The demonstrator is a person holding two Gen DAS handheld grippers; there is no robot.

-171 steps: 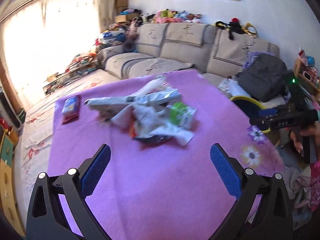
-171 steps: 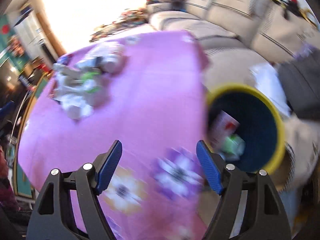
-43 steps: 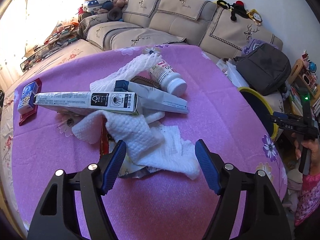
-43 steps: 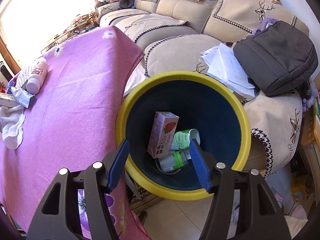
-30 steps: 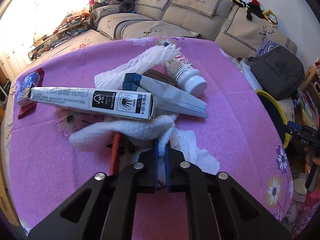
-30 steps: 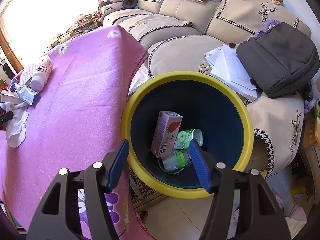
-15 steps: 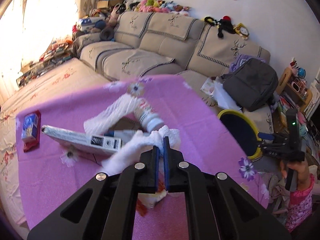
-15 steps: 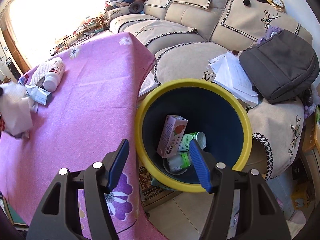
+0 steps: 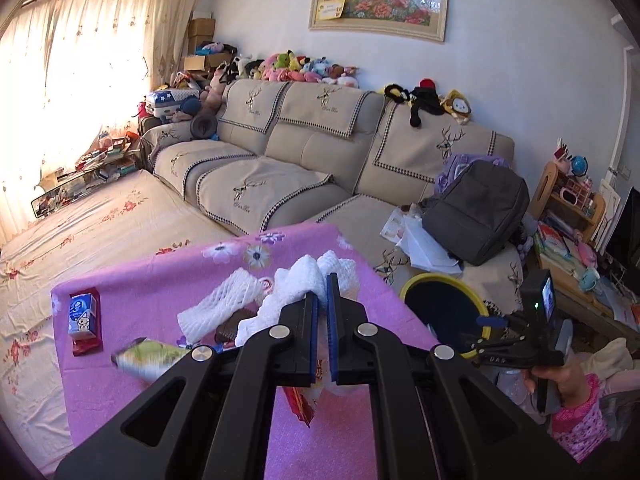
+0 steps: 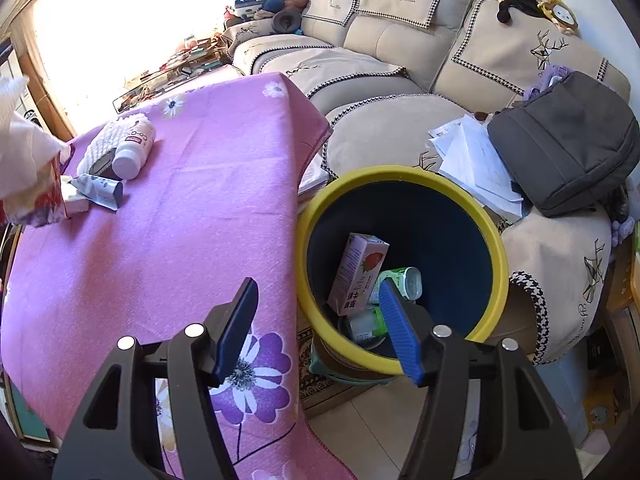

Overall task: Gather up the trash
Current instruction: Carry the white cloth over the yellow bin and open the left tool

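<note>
Right wrist: bottle (image 10: 134, 148), foam net (image 10: 100, 142) beside.

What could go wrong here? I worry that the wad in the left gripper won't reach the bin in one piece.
1. The left gripper is shut on only a fold of the white paper towel; a red wrapper dangles beneath and may drop onto the pink tablecloth.
2. The yellow-rimmed bin sits below the table edge, so a loose release could miss it.
</note>
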